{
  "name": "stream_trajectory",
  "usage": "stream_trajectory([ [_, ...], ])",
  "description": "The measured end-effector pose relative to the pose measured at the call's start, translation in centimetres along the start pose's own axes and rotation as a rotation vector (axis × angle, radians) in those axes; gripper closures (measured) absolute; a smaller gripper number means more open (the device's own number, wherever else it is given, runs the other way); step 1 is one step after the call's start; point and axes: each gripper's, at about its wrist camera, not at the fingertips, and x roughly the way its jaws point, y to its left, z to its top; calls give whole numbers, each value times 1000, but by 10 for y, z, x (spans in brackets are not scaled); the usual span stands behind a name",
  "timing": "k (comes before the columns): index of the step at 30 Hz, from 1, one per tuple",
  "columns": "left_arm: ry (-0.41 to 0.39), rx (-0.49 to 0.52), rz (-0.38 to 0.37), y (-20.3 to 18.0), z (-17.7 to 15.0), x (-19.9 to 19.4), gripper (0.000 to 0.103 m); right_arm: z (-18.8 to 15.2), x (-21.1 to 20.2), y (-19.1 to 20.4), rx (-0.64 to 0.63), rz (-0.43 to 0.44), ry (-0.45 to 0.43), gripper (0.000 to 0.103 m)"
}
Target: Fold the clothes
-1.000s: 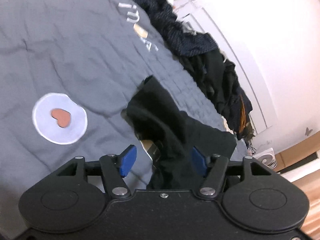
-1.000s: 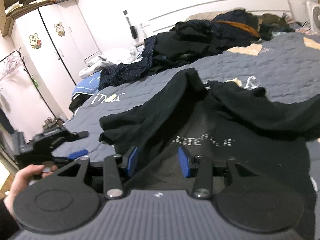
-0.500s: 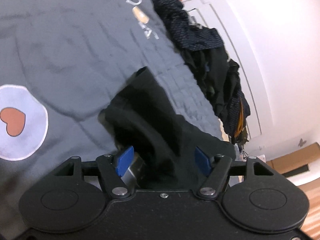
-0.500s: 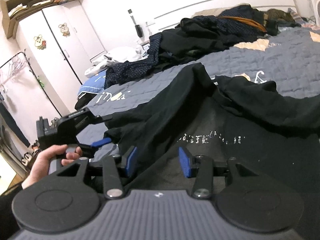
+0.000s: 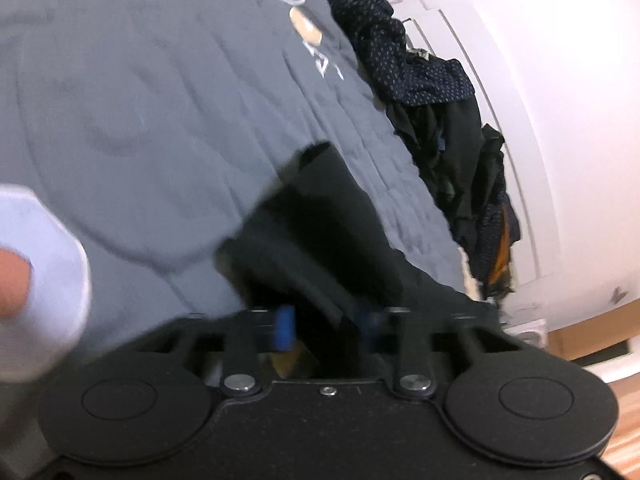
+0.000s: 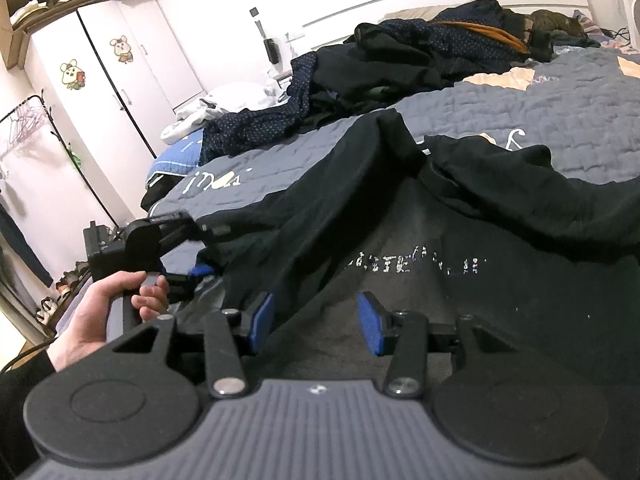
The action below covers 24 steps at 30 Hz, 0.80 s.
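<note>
A black T-shirt [image 6: 440, 240] with a white print lies rumpled on the grey quilt [image 6: 540, 120]. In the left wrist view, one corner of the T-shirt [image 5: 320, 220] runs back between my left gripper's [image 5: 326, 328] blue pads, which stand close together on the cloth; the frame is blurred. From the right wrist view, a hand [image 6: 108, 304] holds the left gripper [image 6: 192, 270] at the shirt's left edge. My right gripper [image 6: 316, 324] hovers low over the shirt's near hem, its jaws apart, with cloth under the gap.
A heap of dark clothes [image 6: 420, 60] lies along the headboard side of the bed, also visible as a pile [image 5: 452, 152] from the left. A white wardrobe [image 6: 120, 80] and a clothes rack [image 6: 24, 112] stand past the bed's left edge. A white round patch [image 5: 40, 280] marks the quilt.
My left gripper has pushed forward onto the shirt's corner and its pads have drawn together on the cloth. The right gripper stays open and has shifted only slightly.
</note>
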Motion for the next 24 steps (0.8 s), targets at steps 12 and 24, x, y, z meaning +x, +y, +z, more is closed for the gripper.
stream_trajectory([
  [12, -254, 122, -122, -25, 30, -54, 96, 0, 1, -6, 20, -3, 5, 55],
  [24, -43, 377, 200, -53, 7, -10, 24, 1, 4, -15, 42, -18, 7, 55],
])
